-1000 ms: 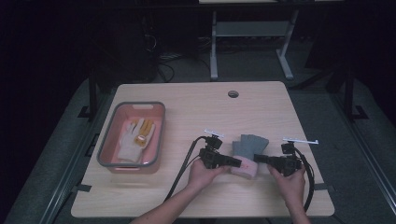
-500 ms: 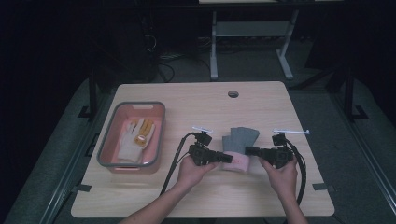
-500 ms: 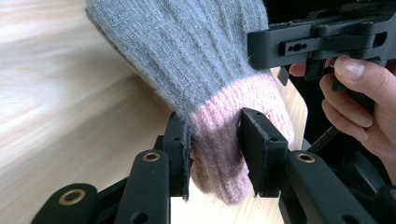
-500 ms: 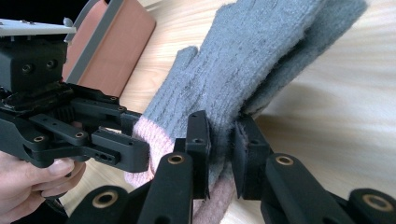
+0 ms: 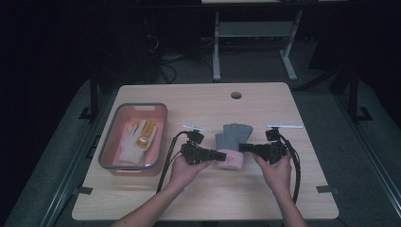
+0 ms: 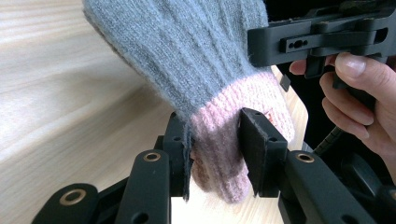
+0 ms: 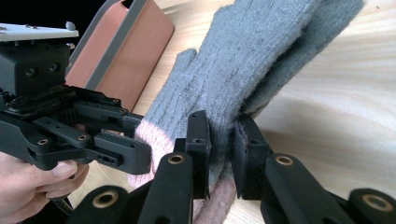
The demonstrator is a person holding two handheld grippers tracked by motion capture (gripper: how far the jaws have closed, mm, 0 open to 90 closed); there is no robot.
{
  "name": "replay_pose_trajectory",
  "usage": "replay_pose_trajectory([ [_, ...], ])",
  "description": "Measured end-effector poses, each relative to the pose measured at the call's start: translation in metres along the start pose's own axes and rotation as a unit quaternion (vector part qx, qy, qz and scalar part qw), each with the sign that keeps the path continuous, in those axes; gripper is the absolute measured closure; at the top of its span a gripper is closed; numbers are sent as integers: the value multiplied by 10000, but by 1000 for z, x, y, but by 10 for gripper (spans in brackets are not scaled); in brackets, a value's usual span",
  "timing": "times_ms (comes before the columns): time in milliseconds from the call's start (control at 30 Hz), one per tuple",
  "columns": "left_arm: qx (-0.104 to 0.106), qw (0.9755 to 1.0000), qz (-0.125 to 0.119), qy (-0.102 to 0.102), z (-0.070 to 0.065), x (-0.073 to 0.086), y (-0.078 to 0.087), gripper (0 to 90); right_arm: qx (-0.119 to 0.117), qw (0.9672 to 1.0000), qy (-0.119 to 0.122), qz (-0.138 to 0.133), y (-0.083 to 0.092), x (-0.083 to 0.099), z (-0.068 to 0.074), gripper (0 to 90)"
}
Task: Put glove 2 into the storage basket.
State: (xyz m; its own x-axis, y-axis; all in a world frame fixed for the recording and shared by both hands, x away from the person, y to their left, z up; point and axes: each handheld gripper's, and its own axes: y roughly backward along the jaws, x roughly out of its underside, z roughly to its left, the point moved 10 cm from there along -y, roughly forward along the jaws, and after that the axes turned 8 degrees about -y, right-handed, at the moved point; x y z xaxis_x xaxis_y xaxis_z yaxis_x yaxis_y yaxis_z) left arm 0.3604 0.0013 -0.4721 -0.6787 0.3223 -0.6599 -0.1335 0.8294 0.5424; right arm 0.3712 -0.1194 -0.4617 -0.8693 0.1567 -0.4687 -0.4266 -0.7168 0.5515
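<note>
Grey knit glove (image 5: 232, 142) with pink cuff hung between both grippers, just above the table (image 5: 208, 198). Left gripper (image 6: 215, 154) was clamped on the cuff, right gripper (image 7: 222, 149) on the opposite cuff edge; glove fingers pointed away, red bin (image 5: 111, 146) lay leftward.

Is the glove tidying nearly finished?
About halfway, it seems. One white glove already lies in the pink bin. The left gripper and right gripper both pinch the grey glove at its pink cuff. It likely goes in the bin next.
</note>
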Motion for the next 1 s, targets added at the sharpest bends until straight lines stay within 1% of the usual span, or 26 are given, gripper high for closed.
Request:
replay_pose_trajectory([
  [100,-24,10000,-51,-8,1,-3,6,646,-27,10000,13,0,-2,-3,7,780],
  [133,-31,10000,-50,-26,1,-3,9,646,-53,10000,52,-16,-2,-4,8,780],
  [200,-58,9999,-91,3,2,-4,12,646,-56,10000,58,1,-4,-6,11,780],
  [233,-61,10000,-60,-30,3,-4,14,646,-49,10000,53,3,-5,-7,13,780],
  [333,-77,9999,-110,1,4,-5,19,646,-45,9999,96,23,-8,-9,17,780],
  [400,-84,9998,-152,13,5,-7,22,646,-85,9999,122,34,-9,-10,21,780],
  [467,-95,9998,-152,-1,6,-8,26,646,-139,9998,118,36,-11,-12,24,780],
  [567,-134,9998,-156,-27,7,-8,31,646,-144,9998,151,43,-13,-14,28,780],
  [733,-155,9996,-225,29,9,-10,38,647,-147,9996,209,90,-17,-17,36,780],
  [767,-150,9997,-213,9,10,-9,40,647,-141,9996,235,85,-19,-18,37,780],
  [833,-144,9995,-266,55,12,-10,43,646,-167,9995,233,91,-20,-19,40,780],
  [900,-168,9995,-262,62,13,-10,45,646,-166,9996,216,111,-23,-20,42,780],
  [933,-174,9995,-259,39,14,-10,46,647,-158,9995,247,123,-24,-20,42,780],
  [1000,-182,9994,-290,57,15,-10,49,646,-164,9994,274,131,-26,-21,45,780],
])
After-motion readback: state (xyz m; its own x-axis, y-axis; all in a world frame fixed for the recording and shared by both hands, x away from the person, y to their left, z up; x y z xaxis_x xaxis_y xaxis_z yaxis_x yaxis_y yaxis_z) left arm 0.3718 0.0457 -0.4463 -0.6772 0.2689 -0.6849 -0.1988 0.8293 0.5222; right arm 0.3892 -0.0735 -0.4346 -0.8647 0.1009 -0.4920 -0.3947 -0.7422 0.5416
